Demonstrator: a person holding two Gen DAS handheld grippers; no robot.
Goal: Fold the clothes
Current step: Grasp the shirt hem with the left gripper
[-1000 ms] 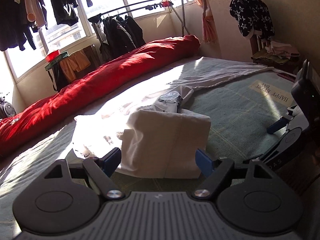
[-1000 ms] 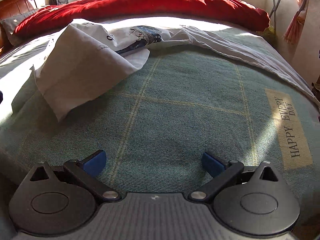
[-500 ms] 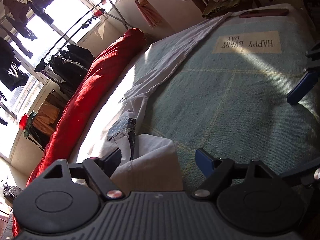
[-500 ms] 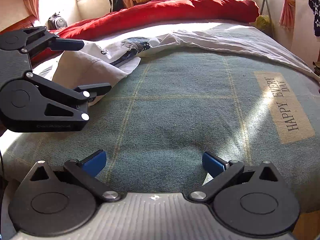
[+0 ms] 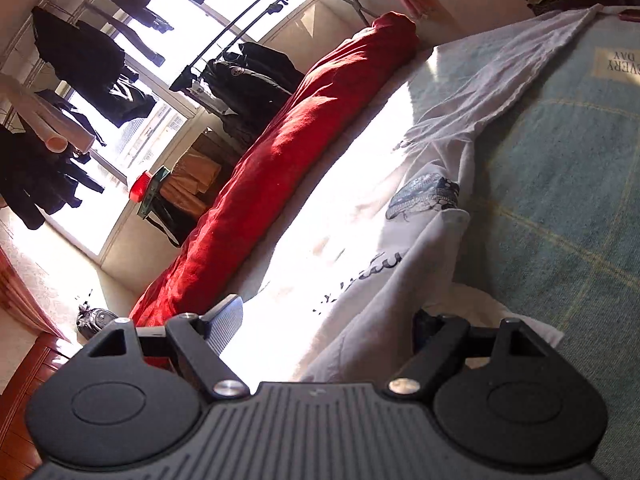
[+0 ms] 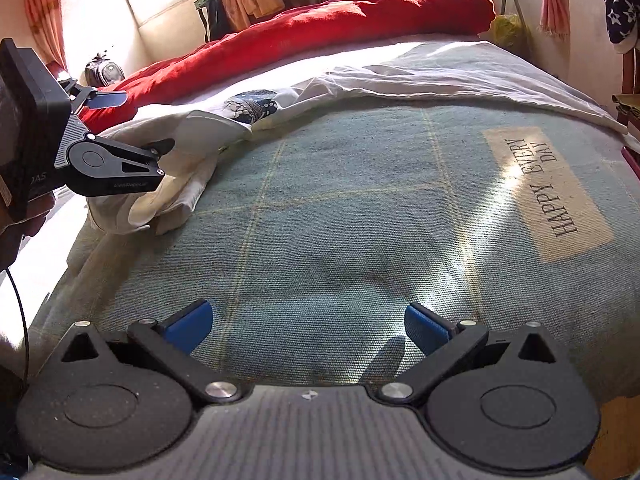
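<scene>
A white T-shirt (image 5: 384,292) with a dark blue print (image 5: 424,196) lies partly folded on the bed's left side, sunlit. My left gripper (image 5: 328,322) is rolled onto its side and open wide, its jaws straddling the shirt's folded edge. One finger is above the cloth and the other tucked under a fold. The right wrist view shows the same shirt (image 6: 192,132) and the left gripper (image 6: 136,122) at the far left, held by a person's hand (image 6: 24,216). My right gripper (image 6: 308,324) hovers open over the bare blanket, with nothing between its fingers.
A teal blanket (image 6: 360,220) with a "HAPPY EVERY DAY" patch (image 6: 548,188) covers the bed. A rolled red duvet (image 6: 320,24) runs along the far side. A long pale cloth (image 6: 440,76) trails toward the right. Clothes hang on a rack (image 5: 248,76) by the window.
My left gripper has rolled sideways and moved in toward the shirt, so the folded edge now sits between its open jaws. The right gripper has shifted slightly, then held still.
</scene>
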